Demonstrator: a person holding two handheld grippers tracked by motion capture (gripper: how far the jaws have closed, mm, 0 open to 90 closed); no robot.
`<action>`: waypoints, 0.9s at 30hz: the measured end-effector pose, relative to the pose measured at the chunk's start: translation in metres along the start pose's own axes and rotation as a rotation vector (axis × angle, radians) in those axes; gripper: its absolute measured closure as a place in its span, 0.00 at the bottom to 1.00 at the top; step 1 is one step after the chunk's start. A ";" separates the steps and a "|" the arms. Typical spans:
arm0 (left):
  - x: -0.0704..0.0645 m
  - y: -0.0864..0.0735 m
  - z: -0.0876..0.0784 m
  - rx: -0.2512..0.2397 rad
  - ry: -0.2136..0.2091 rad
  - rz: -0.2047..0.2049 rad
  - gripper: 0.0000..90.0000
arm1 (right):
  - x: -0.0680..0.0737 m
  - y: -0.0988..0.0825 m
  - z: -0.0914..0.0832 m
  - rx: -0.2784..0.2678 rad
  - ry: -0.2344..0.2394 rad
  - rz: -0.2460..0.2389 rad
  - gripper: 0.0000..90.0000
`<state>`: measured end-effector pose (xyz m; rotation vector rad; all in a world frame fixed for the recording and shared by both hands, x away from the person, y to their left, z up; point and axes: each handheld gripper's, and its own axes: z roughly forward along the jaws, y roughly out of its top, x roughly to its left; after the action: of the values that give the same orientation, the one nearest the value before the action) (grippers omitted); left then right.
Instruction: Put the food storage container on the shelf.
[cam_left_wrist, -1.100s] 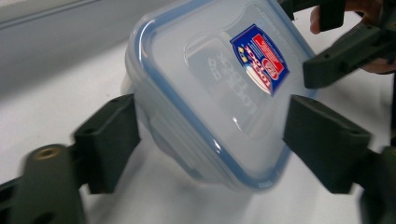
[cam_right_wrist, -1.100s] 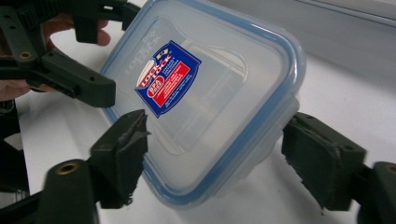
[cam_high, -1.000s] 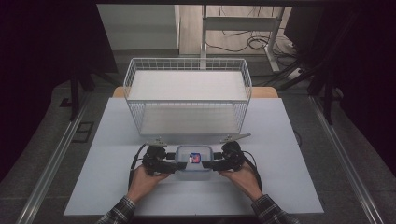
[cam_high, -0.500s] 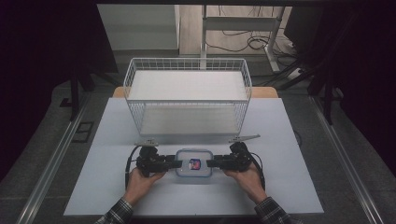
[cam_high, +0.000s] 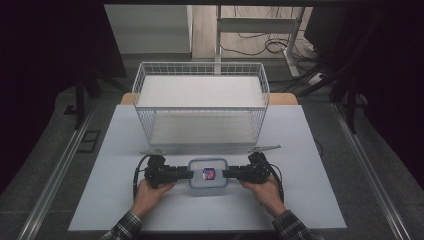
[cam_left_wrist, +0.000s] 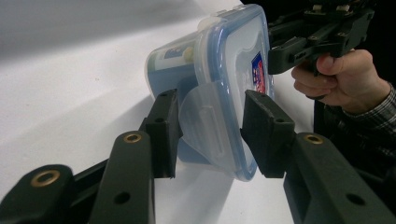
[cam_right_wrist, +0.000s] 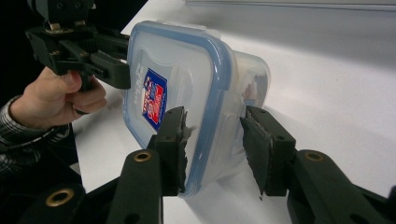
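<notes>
A clear plastic container (cam_high: 208, 173) with a blue-rimmed lid and a red-and-blue sticker lies on the white table, near its front edge. My left gripper (cam_high: 187, 173) holds its left end. In the left gripper view this gripper (cam_left_wrist: 212, 135) is shut on the lid's edge, with the clear latch flap (cam_left_wrist: 205, 123) between the pads. My right gripper (cam_high: 226, 173) is at the opposite end. In the right gripper view this gripper (cam_right_wrist: 210, 144) is shut on the lid rim and wall of the container (cam_right_wrist: 187, 88), though its jaws have just been opening slightly.
A white wire basket (cam_high: 200, 125) stands behind the container, in the middle of the table (cam_high: 310, 190). Dark floor, metal rails and cables surround the table. Both forearms come in from the table's front edge.
The container has stayed in place between the two grippers. Both hands have shifted only slightly at its ends.
</notes>
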<state>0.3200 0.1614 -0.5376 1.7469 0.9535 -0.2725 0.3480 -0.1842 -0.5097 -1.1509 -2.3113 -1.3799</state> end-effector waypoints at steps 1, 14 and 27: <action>0.000 0.000 0.000 0.001 -0.002 0.002 0.64 | 0.000 0.000 0.000 0.000 0.000 0.000 0.67; 0.003 0.000 0.000 -0.001 -0.024 0.008 0.64 | -0.008 0.000 0.007 0.039 0.053 0.018 0.54; 0.009 0.006 -0.003 -0.048 -0.062 -0.048 0.65 | -0.006 0.005 -0.003 -0.033 0.088 0.033 0.65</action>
<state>0.3293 0.1671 -0.5375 1.6638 0.9511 -0.3304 0.3551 -0.1879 -0.5077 -1.1093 -2.2077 -1.4318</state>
